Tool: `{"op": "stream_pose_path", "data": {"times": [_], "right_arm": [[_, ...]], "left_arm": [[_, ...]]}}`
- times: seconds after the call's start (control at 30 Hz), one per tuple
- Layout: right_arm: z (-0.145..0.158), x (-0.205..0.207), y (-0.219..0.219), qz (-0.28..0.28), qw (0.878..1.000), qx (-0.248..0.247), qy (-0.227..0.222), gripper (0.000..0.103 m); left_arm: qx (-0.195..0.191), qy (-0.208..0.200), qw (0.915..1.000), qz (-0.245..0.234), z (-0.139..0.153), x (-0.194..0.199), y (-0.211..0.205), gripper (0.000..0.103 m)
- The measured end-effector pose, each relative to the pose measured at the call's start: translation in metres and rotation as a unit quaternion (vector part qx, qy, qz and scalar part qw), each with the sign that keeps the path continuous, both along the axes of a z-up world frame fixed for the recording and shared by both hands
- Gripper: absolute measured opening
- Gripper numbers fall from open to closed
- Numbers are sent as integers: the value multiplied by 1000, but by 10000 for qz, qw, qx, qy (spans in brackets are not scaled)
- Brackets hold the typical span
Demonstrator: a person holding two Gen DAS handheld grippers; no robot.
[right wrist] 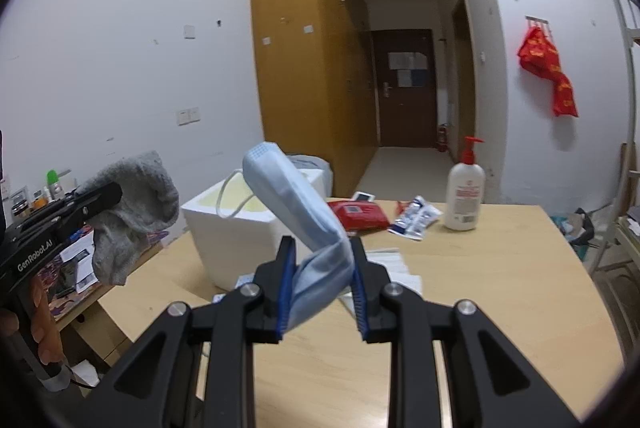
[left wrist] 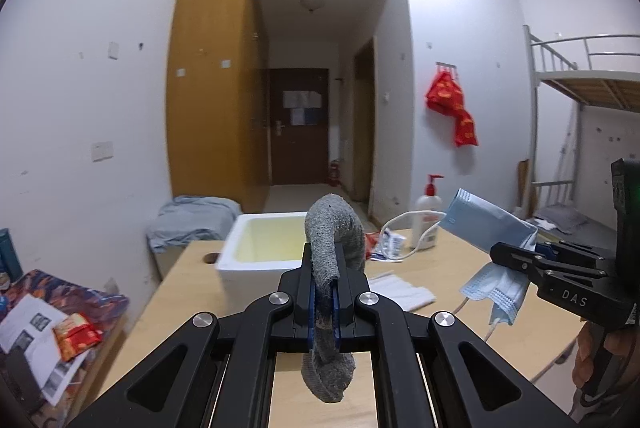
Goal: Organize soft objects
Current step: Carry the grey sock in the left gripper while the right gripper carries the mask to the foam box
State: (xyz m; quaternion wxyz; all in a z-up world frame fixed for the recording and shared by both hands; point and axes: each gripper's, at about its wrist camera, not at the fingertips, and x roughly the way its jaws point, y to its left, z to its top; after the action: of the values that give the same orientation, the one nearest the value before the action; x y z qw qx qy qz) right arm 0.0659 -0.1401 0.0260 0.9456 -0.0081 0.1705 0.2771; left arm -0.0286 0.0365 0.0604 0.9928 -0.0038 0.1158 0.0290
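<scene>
My left gripper [left wrist: 325,268] is shut on a grey sock [left wrist: 332,228] that arches above the jaws and hangs below them. It shows from the side in the right wrist view [right wrist: 100,201], with the sock [right wrist: 132,211] drooping. My right gripper [right wrist: 322,260] holds a light blue face mask [right wrist: 296,203] between its pads, which stand somewhat apart. In the left wrist view that gripper [left wrist: 508,256] pinches the mask [left wrist: 488,224] above the table. A white foam box [left wrist: 260,252], open on top, stands on the wooden table [left wrist: 440,280] just ahead of both grippers.
On the table lie a lotion pump bottle [right wrist: 464,195], a red packet [right wrist: 358,214], blue-white sachets [right wrist: 416,218] and white folded sheets [left wrist: 404,292]. A lower cluttered desk [left wrist: 48,312] stands left. A bunk bed [left wrist: 580,83] stands at the right.
</scene>
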Motion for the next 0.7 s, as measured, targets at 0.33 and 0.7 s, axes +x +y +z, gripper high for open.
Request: {"op": "stream_pose_path", "data": {"times": [0.33, 0.7], "right_arm": [[3, 9, 44, 544, 9985, -76, 46, 30], [1, 18, 68, 699, 9973, -203, 137, 30]], "left_arm": [[-94, 50, 9988, 478, -7, -6, 38, 6], [-260, 135, 9980, 563, -12, 2, 53, 6]]}}
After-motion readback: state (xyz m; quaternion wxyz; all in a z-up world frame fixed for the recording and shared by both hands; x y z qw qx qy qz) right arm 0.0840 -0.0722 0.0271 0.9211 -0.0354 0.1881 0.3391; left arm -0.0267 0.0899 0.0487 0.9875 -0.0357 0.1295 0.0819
